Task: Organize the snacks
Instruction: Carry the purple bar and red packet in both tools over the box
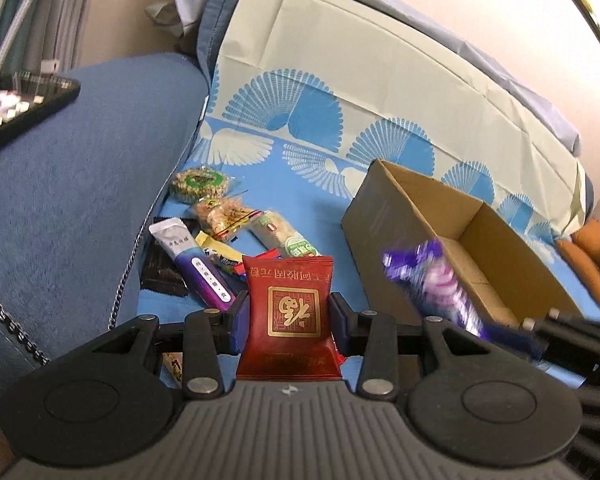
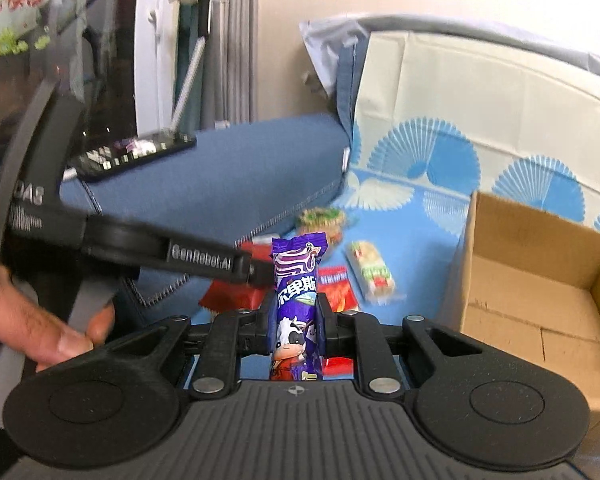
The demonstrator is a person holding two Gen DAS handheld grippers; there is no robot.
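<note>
We had a snack in each gripper. The left gripper [image 1: 288,316] pinched a red packet [image 1: 290,312] across its width, jaws pressed against both sides, the packet standing upright between them. The right gripper [image 2: 294,320] had its jaws nearly together on a slim purple bar [image 2: 298,304], also upright. Both snacks were held clear of the blue cloth [image 1: 300,184]. The box [image 1: 460,240] sat open to the right of the snack pile [image 1: 228,224], and looked empty, though its near wall hid part of the floor. In the left view the purple bar was blurred just beside the box's near corner.

We judged this the carry step: both picks made, neither snack yet in the box. Next, each gripper needed to come over the opening, clear the rim, then spread its jaws, without the two tools colliding.
</note>
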